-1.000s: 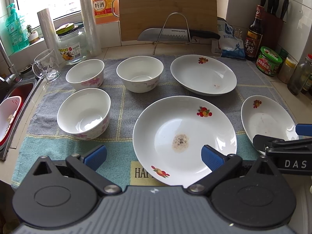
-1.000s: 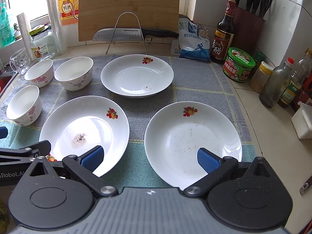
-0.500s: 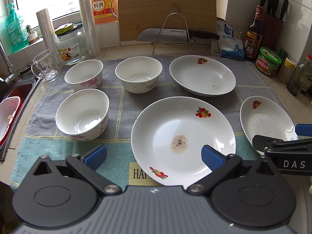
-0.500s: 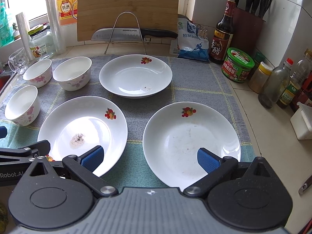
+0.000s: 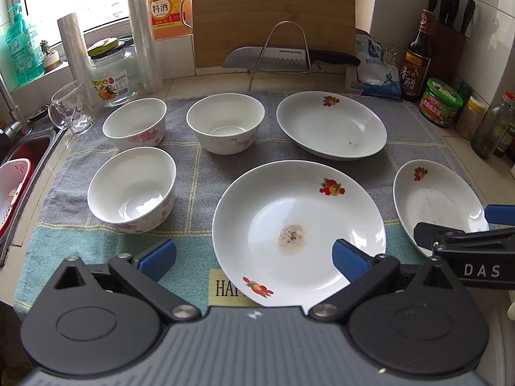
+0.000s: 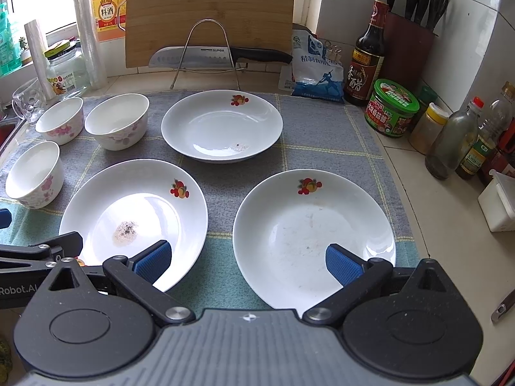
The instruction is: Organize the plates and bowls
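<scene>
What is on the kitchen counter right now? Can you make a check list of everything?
Surface: checked towel spread over the tiled counter.
Job's things: three plates, all with crumbs or stains; three bowls, none stacked.
Clutter: knife on a wire rack, cutting board, sauce bottle, green-lidded jar, glass mug.
Grippers: left gripper and right gripper open, holding nothing.
Cables: nothing seen.
Surroundings: sink at left, window behind.
</scene>
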`<control>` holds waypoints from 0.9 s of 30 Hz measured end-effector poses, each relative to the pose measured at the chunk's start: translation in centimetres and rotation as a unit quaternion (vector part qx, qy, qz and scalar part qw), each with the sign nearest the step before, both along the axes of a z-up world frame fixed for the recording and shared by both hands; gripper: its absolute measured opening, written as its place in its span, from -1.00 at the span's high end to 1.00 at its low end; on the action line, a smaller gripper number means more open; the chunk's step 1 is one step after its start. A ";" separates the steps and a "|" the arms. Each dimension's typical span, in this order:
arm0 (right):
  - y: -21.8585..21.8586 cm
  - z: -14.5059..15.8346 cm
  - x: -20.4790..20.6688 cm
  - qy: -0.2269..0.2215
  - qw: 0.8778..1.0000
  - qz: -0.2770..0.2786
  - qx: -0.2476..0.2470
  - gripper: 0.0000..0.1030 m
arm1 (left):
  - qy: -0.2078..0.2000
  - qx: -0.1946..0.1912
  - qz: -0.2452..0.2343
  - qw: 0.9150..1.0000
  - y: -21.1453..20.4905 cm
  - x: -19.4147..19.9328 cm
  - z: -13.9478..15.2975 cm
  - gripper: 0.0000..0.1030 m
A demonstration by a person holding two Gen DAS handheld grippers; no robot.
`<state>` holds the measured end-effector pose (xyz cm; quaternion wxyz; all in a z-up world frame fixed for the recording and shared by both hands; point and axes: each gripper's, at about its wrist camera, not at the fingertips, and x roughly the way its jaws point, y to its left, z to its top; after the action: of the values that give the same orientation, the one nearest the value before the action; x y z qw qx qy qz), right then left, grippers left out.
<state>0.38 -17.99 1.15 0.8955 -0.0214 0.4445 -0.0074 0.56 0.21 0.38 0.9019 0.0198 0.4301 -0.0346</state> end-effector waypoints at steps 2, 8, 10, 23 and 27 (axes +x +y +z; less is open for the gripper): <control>0.0 0.0 0.0 0.000 1.000 0.000 0.000 -1.00 | -0.001 0.001 -0.001 1.000 0.0 0.0 0.0 -0.99; 0.0 0.0 0.1 -0.001 1.000 -0.002 -0.004 -1.00 | -0.002 -0.008 -0.016 1.000 -0.2 0.0 0.1 -0.98; 0.2 0.0 0.1 -0.001 1.000 -0.003 -0.007 -1.00 | -0.008 -0.003 -0.017 1.000 -0.4 -0.1 0.2 -0.98; 0.7 0.5 -0.1 -0.007 1.000 -0.013 -0.010 -1.00 | -0.013 -0.004 -0.032 0.999 0.1 0.2 0.6 -0.98; 0.9 0.6 -0.2 -0.010 1.000 -0.021 -0.011 -1.00 | -0.010 -0.018 -0.045 0.999 0.5 0.5 0.6 -0.98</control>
<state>0.17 -17.13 1.79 0.8991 -0.0217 0.4361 -0.0310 1.06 0.68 0.94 0.9040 0.0236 0.4187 -0.0831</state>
